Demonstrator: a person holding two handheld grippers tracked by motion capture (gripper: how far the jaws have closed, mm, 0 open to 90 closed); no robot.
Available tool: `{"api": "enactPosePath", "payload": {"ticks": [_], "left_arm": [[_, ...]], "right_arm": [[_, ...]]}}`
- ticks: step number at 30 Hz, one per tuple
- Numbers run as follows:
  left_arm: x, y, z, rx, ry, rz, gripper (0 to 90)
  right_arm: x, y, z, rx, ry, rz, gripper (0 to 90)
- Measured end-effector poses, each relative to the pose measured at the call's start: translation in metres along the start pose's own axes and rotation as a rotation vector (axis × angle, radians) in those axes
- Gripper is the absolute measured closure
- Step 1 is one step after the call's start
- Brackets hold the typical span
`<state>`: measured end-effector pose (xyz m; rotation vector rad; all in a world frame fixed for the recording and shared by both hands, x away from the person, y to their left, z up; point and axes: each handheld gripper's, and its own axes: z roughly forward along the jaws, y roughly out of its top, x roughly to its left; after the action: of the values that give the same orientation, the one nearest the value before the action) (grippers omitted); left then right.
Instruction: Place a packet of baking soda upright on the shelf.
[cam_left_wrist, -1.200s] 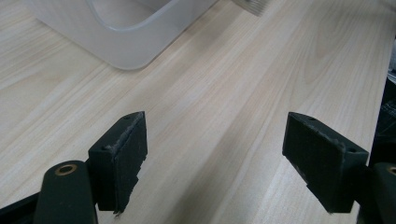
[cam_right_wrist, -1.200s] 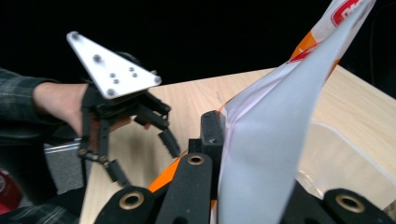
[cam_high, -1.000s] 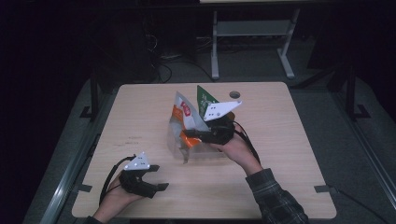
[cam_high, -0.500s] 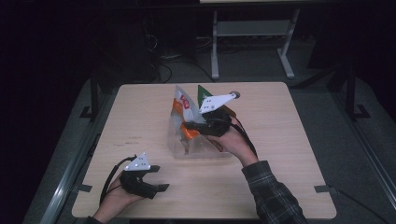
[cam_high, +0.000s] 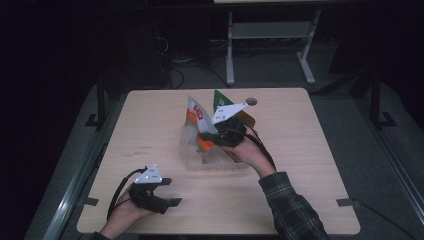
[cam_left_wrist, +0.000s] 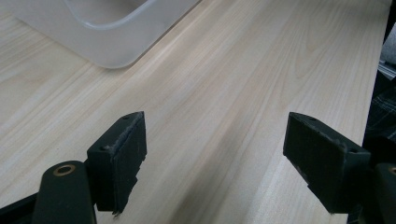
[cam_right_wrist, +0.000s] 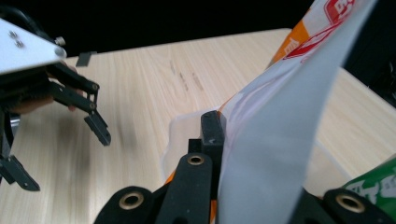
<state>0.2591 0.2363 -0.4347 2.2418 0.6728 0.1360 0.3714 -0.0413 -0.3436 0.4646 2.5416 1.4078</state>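
While our right gripper (cam_high: 209, 136) pinches an orange-and-white snack bag (cam_high: 196, 116) with its jaws clamped on the bag's edge, the bag stands upright in a clear plastic box (cam_high: 192, 161) near the middle of the wooden table (cam_high: 310, 150). From the right gripper view we see the bag (cam_right_wrist: 280, 121) rise in front of one black jaw, with the box rim (cam_right_wrist: 180, 128) just behind it. Beside it in the box leans a green bag (cam_high: 219, 99), partly hidden behind the gripper's grey plate. Near the table's far edge lies a small dark round thing (cam_high: 251, 101); we cannot tell what it is. Our left gripper (cam_high: 172, 192) rests low at the near left of the table, well apart from the box, its jaws spread wide with nothing between them. In the left gripper view we see bare tabletop (cam_left_wrist: 224, 107) between those jaws and a corner of the box (cam_left_wrist: 107, 32) beyond.
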Motion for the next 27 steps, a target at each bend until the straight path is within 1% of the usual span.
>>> {"api": "enactPosePath", "payload": {"ticks": [3, 7, 14, 20, 26, 27], "left_arm": [[0.0, 0.0, 0.0, 0.003, -0.002, -0.002, 21.0], [0.0, 0.0, 0.001, 0.002, -0.005, -0.004, 21.0], [0.0, -0.001, 0.001, 0.005, -0.007, -0.003, 21.0], [-0.001, -0.001, 0.002, 0.009, -0.013, -0.006, 21.0], [0.0, -0.001, 0.004, 0.012, -0.014, -0.006, 21.0], [0.0, -0.001, 0.004, 0.012, -0.014, -0.004, 21.0]], "right_arm": [[0.0, -0.004, 0.004, 0.021, -0.001, 0.013, 90.0], [0.001, -0.007, 0.009, 0.034, -0.001, 0.027, 90.0], [0.001, -0.009, 0.011, 0.045, -0.004, 0.036, 89.9], [0.003, -0.011, 0.017, 0.075, -0.009, 0.032, 89.7], [0.002, -0.012, 0.018, 0.061, -0.009, 0.033, 88.3], [0.003, -0.012, 0.017, 0.053, -0.006, 0.043, 87.4]]}}
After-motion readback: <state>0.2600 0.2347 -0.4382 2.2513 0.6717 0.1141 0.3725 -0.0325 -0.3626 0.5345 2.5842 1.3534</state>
